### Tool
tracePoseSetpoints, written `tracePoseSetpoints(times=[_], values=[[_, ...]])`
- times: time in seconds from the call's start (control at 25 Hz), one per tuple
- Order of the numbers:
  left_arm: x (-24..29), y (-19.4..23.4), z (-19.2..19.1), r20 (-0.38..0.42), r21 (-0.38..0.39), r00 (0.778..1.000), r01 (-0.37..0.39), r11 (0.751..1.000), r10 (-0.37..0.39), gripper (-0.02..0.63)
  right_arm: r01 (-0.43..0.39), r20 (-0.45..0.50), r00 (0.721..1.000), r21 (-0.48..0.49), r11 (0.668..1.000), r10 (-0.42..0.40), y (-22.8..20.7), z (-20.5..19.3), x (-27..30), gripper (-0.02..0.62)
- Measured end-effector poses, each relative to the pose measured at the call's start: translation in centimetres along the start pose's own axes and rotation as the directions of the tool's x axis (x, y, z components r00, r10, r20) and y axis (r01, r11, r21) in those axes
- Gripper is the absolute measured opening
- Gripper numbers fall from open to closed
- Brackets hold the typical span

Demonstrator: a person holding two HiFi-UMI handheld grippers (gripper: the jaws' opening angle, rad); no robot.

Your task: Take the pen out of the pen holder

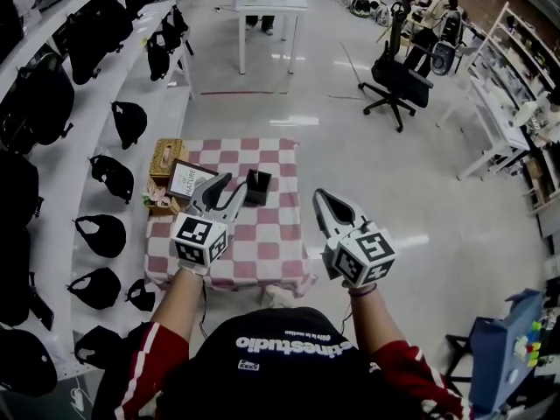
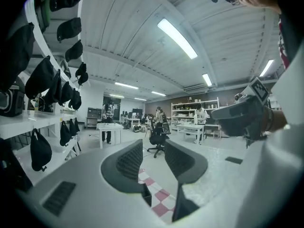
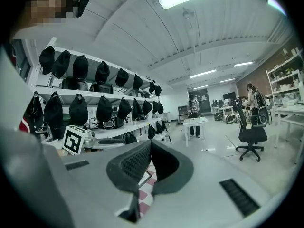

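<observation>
1. Pen: can't make it out, presumably down in the black pen holder [image 1: 257, 186], centre-left of frame on the checkered table [image 1: 280, 234].
2. Probably light, slim, slippery; best pinched near the top.
3. Left gripper [image 1: 229, 187] spread wide, empty, just beside the holder; right gripper [image 1: 321, 198] closed on nothing.

Bright ceiling strip lights [image 2: 178, 38] flood the room; glare patches shine on the floor [image 1: 295, 121]; both gripper views bend strongly, corners black.

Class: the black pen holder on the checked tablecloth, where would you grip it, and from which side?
Probably across its flat side walls near the rim, coming from the person's side: the pen holder stands upright and boxy, and the open left hand-held gripper is the one nearest it.
</observation>
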State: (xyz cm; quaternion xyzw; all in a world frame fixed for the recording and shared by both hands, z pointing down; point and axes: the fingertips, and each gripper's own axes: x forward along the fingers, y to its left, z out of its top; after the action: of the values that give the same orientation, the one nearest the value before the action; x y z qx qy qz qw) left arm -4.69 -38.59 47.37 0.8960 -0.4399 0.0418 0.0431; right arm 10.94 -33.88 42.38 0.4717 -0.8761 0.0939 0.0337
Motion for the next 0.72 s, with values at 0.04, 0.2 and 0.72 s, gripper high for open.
tracePoseSetpoints(times=[0.04, 0.2, 0.72], values=[[0.6, 0.2, -0.4, -0.007, 0.006, 1.000, -0.002, 1.000, 0.002, 0.132, -0.003, -0.004, 1.000, -0.003, 1.000, 0.003, -0.2, -0.1, 0.3, 0.003], [2.9, 0.4, -2.8, -0.062, 0.036, 0.998, 0.010, 0.999, -0.008, 0.132, -0.013, -0.023, 1.000, -0.006, 1.000, 0.013, -1.1, -1.3, 1.4, 0.003], [8.9, 2.6, -10.2, -0.179, 0.104, 0.984, 0.016, 0.994, 0.003, 0.132, -0.031, -0.114, 0.993, 0.031, 0.999, 0.035, -4.5, -5.9, 5.2, 0.003]])
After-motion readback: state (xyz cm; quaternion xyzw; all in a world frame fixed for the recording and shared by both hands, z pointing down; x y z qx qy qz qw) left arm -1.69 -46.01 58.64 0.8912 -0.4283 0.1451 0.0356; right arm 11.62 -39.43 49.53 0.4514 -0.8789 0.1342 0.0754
